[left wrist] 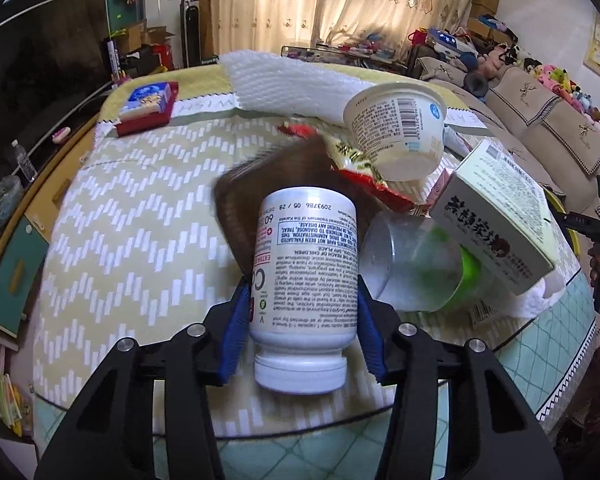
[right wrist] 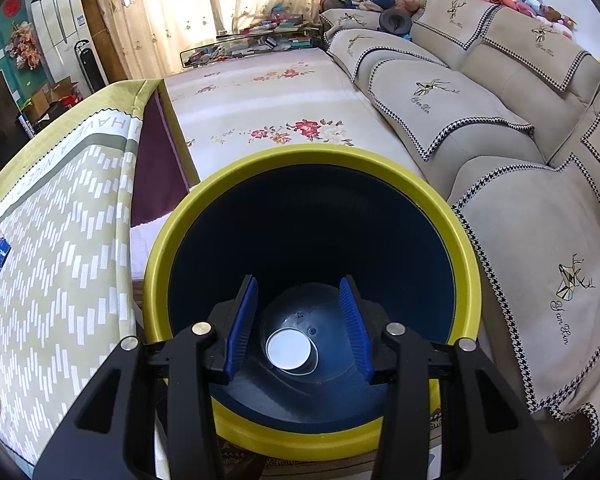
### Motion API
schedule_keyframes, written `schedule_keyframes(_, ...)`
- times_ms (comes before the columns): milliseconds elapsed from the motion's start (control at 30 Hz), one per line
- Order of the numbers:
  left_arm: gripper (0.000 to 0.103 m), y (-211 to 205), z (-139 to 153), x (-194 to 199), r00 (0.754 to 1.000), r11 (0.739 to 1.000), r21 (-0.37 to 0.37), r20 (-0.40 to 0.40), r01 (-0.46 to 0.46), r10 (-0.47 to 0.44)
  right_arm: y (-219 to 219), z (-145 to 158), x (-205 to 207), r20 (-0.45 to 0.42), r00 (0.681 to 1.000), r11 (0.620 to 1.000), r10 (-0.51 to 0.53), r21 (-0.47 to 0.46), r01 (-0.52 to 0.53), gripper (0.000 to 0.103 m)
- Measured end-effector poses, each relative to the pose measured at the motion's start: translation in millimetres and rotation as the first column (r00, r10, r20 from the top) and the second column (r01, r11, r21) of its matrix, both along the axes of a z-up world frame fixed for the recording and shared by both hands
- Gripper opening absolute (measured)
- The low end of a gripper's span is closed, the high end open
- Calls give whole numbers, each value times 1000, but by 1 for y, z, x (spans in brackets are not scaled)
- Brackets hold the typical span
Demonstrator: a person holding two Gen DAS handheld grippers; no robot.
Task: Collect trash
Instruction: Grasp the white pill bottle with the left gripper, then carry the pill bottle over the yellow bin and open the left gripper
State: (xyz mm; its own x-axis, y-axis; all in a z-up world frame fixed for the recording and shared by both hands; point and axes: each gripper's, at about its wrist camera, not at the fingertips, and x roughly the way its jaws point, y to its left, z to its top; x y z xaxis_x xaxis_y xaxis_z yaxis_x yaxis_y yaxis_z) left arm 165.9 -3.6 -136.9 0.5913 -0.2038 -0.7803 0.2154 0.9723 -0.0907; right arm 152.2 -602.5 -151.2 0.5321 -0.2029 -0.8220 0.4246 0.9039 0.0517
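A white pill bottle (left wrist: 306,264) with a printed label lies cap toward me between the blue pads of my left gripper (left wrist: 304,284), and both pads press on its sides. Behind it on the patterned tablecloth (left wrist: 132,216) lie a red snack wrapper (left wrist: 364,176), a tipped white yogurt cup (left wrist: 396,128), a clear plastic cup (left wrist: 416,268) and a cardboard box (left wrist: 496,216). My right gripper (right wrist: 299,280) hangs open over the mouth of a yellow-rimmed dark blue bin (right wrist: 466,264). Nothing is between its pads. A white round lid (right wrist: 289,350) lies at the bin's bottom.
White foam netting (left wrist: 284,84) and a red box with a tissue pack (left wrist: 150,106) sit at the table's far side. The bin stands between the table (right wrist: 60,240) and a beige sofa (right wrist: 500,120). A floral-covered surface (right wrist: 280,96) stretches behind the bin.
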Motion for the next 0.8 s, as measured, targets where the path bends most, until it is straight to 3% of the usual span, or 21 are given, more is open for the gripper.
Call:
schedule_keyframes(267,48,0,21,-32,999,1000,18,39,13,-14,4,0,-2,11,1000,1000,9,10,-9,41)
schedule_keyframes(500,48,-17,29,-43,995,996,-13,44,91,-91,7,2,-6,19,1000,1000,19,10,-19,41)
schedule_keyframes(800,48,-54,70,-55,974,981,-32,127,194,-188,-7,7,-21,43,999,1000,-15,19,14,41)
